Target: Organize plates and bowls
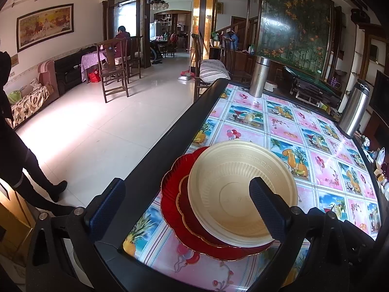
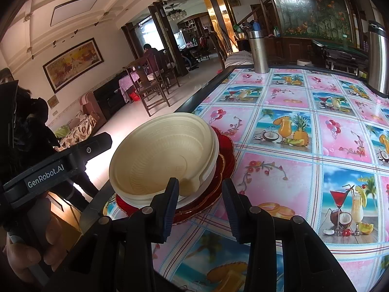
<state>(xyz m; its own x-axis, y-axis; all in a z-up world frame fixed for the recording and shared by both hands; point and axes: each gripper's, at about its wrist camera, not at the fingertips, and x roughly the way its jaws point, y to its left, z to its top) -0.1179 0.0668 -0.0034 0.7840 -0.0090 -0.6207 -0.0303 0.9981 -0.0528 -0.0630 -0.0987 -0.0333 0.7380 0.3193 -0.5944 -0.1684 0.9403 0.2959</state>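
Observation:
A cream plastic bowl [image 1: 233, 185] sits on two red scalloped plates [image 1: 172, 194], the smaller plate lying on the larger, near the left edge of the table [image 1: 304, 126]. My left gripper [image 1: 187, 206] is open wide. Its right finger [image 1: 267, 209] shows in front of the bowl's near rim, its left finger [image 1: 107, 206] out over the table edge. In the right wrist view the bowl [image 2: 160, 153] looks nested in a second one on the red plates [image 2: 226, 150]. My right gripper [image 2: 200, 194] is open just in front of the stack's near edge, nothing pressed between its pads.
Two steel flasks [image 1: 259, 77] [image 1: 355, 109] stand at the far side of the table. The table's dark raised edge [image 1: 170, 141] runs along the left, with tiled floor beyond. A person's legs [image 1: 36, 170] stand at the left. A hand [image 2: 24, 255] holds the left gripper body [image 2: 48, 170].

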